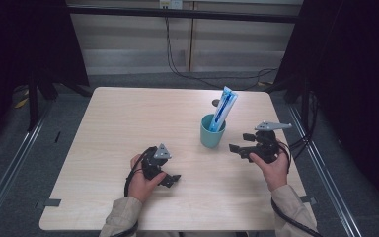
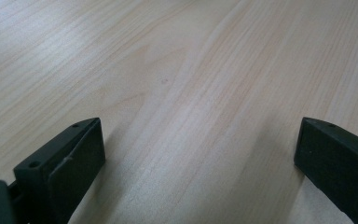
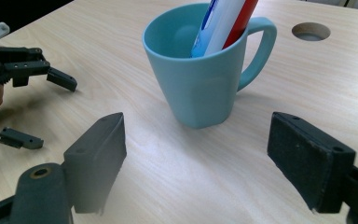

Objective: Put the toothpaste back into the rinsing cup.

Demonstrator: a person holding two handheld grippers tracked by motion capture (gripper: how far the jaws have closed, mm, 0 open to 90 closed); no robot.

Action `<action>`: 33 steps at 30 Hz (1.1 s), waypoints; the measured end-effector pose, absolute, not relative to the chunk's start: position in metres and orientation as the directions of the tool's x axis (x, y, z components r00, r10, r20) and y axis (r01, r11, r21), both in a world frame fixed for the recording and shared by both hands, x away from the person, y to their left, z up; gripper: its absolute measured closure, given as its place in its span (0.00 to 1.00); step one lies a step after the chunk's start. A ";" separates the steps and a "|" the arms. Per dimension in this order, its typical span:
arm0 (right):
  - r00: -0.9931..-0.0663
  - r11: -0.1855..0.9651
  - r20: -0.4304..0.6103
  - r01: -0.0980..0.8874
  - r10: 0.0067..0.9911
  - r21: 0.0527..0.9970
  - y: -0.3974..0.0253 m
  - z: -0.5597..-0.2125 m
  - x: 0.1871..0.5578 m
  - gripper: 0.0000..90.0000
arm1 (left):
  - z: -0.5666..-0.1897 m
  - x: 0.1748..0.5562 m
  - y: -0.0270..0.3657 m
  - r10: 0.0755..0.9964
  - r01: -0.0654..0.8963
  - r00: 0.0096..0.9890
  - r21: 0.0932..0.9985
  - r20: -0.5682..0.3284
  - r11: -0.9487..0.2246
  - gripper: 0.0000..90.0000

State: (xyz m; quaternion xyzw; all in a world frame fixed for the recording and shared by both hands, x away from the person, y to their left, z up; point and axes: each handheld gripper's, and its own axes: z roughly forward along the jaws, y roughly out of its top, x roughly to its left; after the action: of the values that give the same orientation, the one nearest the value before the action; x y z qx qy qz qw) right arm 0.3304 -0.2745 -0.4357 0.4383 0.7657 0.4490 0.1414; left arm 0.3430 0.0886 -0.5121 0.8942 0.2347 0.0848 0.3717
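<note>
Toothpaste tube [image 1: 224, 109] stands tilted in the teal mug [image 1: 212, 132] on the wooden table [image 1: 118, 123], its top leaning toward one o'clock in the high view. Your right gripper [image 1: 240, 144] sits just beside the mug at its three o'clock, jaws spread wide and holding nothing; in the right gripper view the mug [image 3: 205, 79] rests ahead of the jaws, between them, handle at two o'clock, not touched. Your left gripper [image 1: 170, 178] lies well apart at the mug's seven o'clock, jaws wide apart over bare wood [image 2: 191, 93], gripping nothing.
</note>
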 end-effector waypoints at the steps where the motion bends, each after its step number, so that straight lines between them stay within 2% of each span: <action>1: -0.576 0.215 0.175 0.544 0.799 0.811 -0.274 -0.437 0.330 0.21 | -0.512 0.343 0.089 0.482 0.357 0.876 0.703 -0.022 -0.615 0.02; 33: -0.606 0.280 0.142 0.547 0.783 0.789 -0.275 -0.466 0.308 0.19 | -0.512 0.343 0.089 0.483 0.357 0.875 0.704 -0.023 -0.614 0.02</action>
State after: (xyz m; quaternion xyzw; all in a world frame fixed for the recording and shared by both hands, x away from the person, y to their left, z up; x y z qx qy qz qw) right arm 0.3079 -0.2748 -0.4660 0.4219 0.7880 0.4267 0.1381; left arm 0.3430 0.0886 -0.5121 0.8942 0.2347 0.0847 0.3717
